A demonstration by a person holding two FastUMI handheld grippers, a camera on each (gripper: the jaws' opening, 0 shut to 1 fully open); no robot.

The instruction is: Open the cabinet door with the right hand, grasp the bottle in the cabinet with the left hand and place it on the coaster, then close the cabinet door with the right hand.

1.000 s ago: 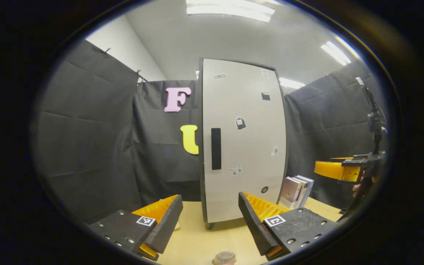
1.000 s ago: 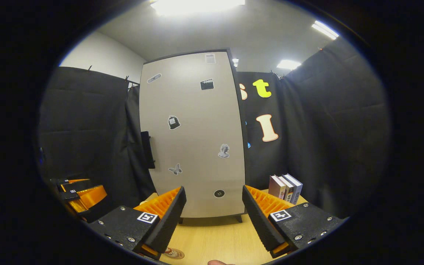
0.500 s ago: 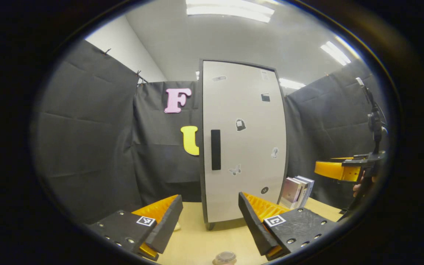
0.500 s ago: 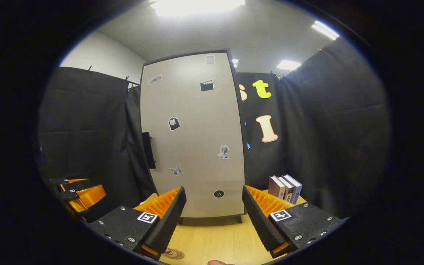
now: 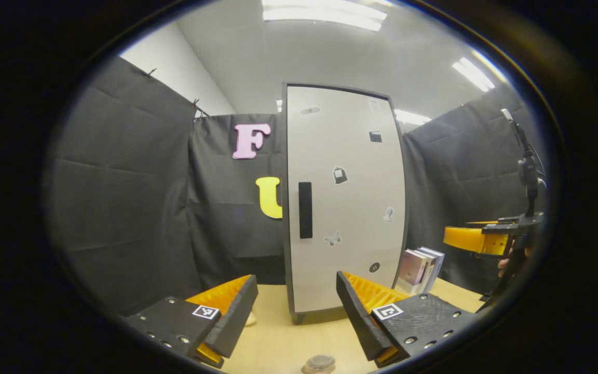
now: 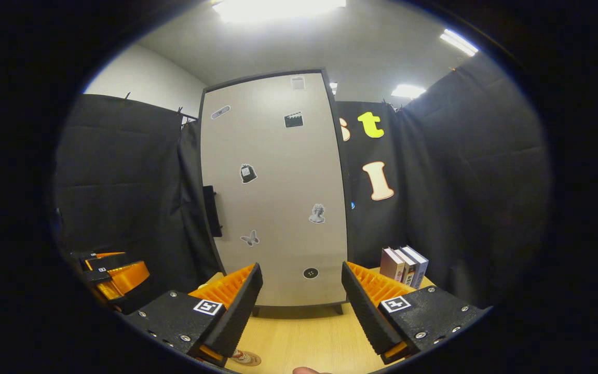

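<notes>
A tall light-grey cabinet (image 5: 343,197) with a dark frame stands on the wooden table, its door (image 6: 278,187) shut and dotted with small stickers. A black handle (image 5: 305,210) runs vertically near the door's left edge; the handle (image 6: 212,211) juts out sideways in the right gripper view. My left gripper (image 5: 296,306) is open, short of the cabinet front. My right gripper (image 6: 301,298) is open too, facing the door from a little farther right. A round coaster (image 6: 246,357) lies on the table near me; the coaster (image 5: 318,363) sits low in the left gripper view. The bottle is hidden.
A few books (image 6: 403,266) stand upright right of the cabinet. In the left gripper view the right gripper (image 5: 478,240) and a hand show at far right. In the right gripper view the left gripper (image 6: 114,275) is at the lower left. Light wooden table (image 6: 309,337) lies below both.
Almost nothing; both views have drifted very slightly, and the cabinet door stays shut.
</notes>
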